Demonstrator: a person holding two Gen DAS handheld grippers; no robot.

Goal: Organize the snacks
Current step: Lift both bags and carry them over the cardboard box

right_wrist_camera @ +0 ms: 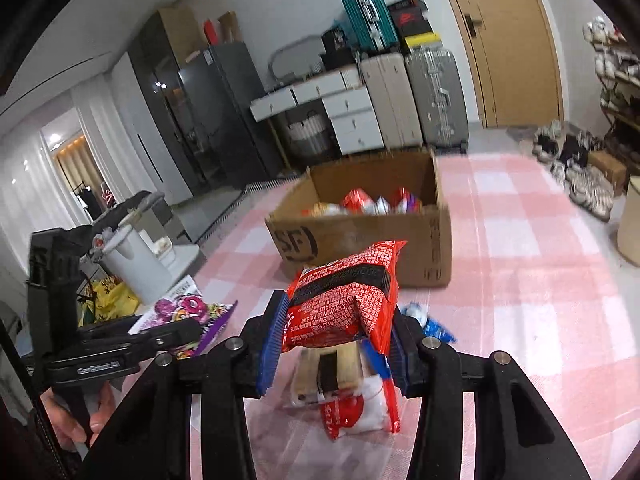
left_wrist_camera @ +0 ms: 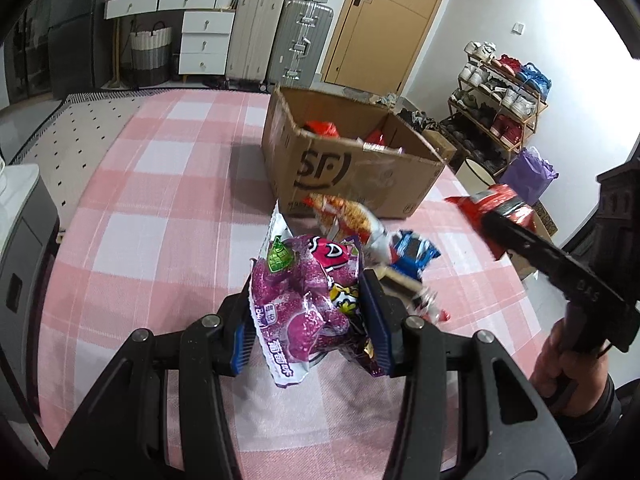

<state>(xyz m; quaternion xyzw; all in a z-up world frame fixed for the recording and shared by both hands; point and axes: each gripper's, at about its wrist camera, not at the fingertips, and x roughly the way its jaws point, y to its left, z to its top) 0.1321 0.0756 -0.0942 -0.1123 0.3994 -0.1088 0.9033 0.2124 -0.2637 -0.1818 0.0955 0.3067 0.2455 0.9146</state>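
My left gripper (left_wrist_camera: 310, 320) is shut on a purple candy bag (left_wrist_camera: 304, 300) and holds it above the pink checked cloth (left_wrist_camera: 160, 208). My right gripper (right_wrist_camera: 338, 340) is shut on a red snack pack (right_wrist_camera: 344, 300), also seen in the left wrist view (left_wrist_camera: 496, 204). An open cardboard box (left_wrist_camera: 352, 168) with several snacks inside stands ahead; it also shows in the right wrist view (right_wrist_camera: 360, 232). Loose snacks lie on the cloth in front of it: an orange-white pack (left_wrist_camera: 352, 216), a blue pack (left_wrist_camera: 414, 254) and a red-white pack (right_wrist_camera: 348, 412).
A white bucket (right_wrist_camera: 132, 260) and yellow bag stand left of the table. Suitcases (left_wrist_camera: 280, 36), white drawers (left_wrist_camera: 204, 40) and a wooden door (left_wrist_camera: 388, 20) line the far wall. A shoe rack (left_wrist_camera: 496, 108) stands at the right.
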